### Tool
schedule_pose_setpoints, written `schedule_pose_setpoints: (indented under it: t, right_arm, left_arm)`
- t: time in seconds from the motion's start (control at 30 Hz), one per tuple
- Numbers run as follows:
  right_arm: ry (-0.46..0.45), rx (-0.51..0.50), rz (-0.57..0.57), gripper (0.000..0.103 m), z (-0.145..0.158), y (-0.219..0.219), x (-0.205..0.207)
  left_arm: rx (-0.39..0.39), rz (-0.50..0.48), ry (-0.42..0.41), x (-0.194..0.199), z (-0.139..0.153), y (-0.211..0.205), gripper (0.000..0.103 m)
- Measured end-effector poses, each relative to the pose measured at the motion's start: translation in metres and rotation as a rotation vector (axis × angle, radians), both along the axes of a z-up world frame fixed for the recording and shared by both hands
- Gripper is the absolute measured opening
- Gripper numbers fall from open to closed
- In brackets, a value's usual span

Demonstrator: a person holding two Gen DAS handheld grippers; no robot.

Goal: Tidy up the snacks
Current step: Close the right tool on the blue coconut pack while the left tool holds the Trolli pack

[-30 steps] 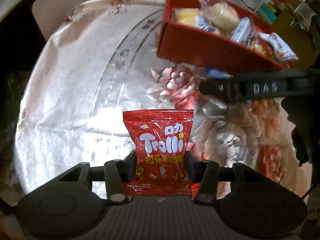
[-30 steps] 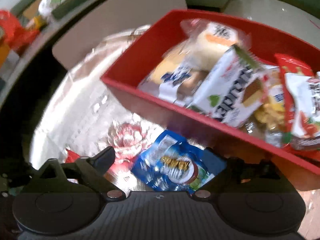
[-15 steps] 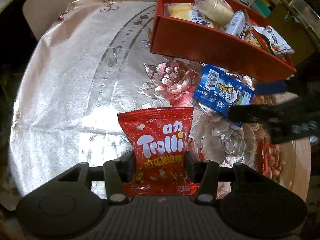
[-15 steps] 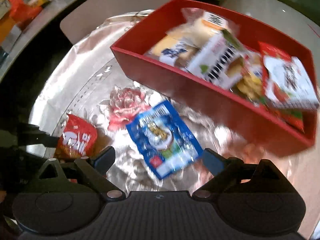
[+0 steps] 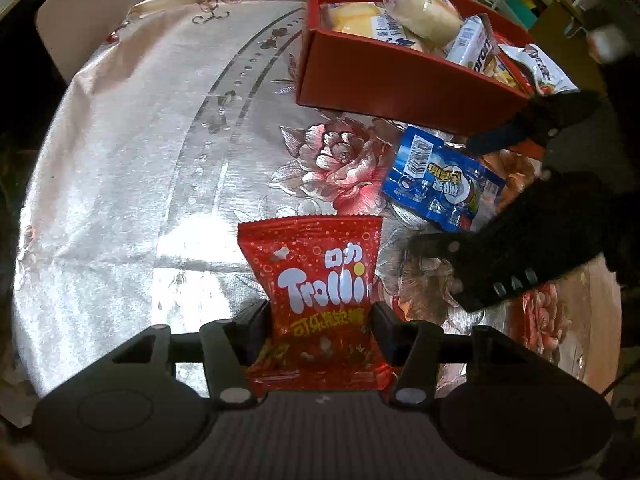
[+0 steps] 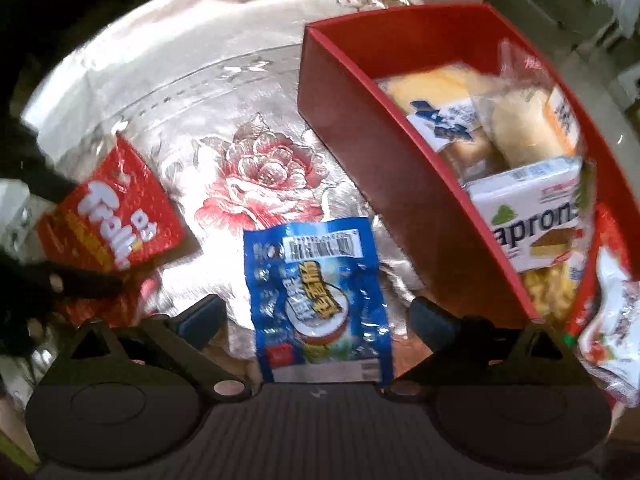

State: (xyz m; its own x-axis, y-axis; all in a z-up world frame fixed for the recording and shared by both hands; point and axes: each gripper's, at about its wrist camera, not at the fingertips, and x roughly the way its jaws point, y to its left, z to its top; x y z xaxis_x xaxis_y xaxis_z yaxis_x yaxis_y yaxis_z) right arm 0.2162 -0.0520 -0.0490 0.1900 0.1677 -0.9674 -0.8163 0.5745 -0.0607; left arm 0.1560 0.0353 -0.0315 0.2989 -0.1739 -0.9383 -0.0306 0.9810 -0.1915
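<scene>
Meanwhile left gripper [image 5: 320, 322] pinches the Trolli bag [image 5: 316, 300], jaws just easing; right gripper [image 6: 316, 316] gapes around the blue packet [image 6: 320, 300] beside the red box [image 6: 384, 152].

The red Trolli packet [image 5: 320, 300] lies flat on the tabletop [image 5: 132, 152], its lettering face-up, a little wrinkled, its lower part between the jaws of the left gripper [image 5: 320, 320]; the blue snack packet [image 6: 316, 300] lies flat just beside the red box [image 5: 384, 76], barcode end toward it, well apart from the red packet. The box stands open on the tabletop and holds pale bread rolls in clear wrap [image 6: 524, 128], a white wafer pack [image 6: 528, 216] and further wrapped snacks, heaped loosely.
</scene>
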Motion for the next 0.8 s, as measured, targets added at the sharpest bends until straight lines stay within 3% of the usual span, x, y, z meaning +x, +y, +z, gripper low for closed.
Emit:
schedule_pose_setpoints:
  t: [0.07, 0.2, 0.3, 0.37, 0.43, 0.7, 0.8]
  right_arm:
    - [0.053, 0.043, -0.084, 0.102, -0.004, -0.001, 0.012]
    - [0.025, 0.025, -0.083, 0.1, -0.002, -0.006, -0.004]
    - [0.027, 0.021, -0.109, 0.089, 0.002, -0.013, -0.014]
    - [0.03, 0.039, -0.15, 0.075, 0.007, -0.025, -0.021]
    - [0.053, 0.068, -0.179, 0.074, 0.012, -0.04, -0.032]
    - [0.032, 0.168, -0.329, 0.077, 0.012, -0.063, -0.05]
    - [0.023, 0.139, -0.307, 0.098, 0.006, -0.049, -0.051]
  left_arm:
    - [0.001, -0.003, -0.002, 0.0, 0.0, 0.0, 0.047]
    - [0.004, -0.006, -0.006, -0.003, 0.001, 0.0, 0.047]
    - [0.006, -0.004, -0.005, -0.006, 0.001, -0.001, 0.047]
    - [-0.003, -0.009, 0.002, -0.008, 0.002, -0.003, 0.047]
    - [-0.003, -0.02, 0.004, -0.009, 0.002, -0.005, 0.047]
    - [0.034, -0.052, -0.01, -0.014, 0.0, -0.014, 0.047]
    - [0.045, -0.059, -0.017, -0.015, 0.001, -0.016, 0.045]
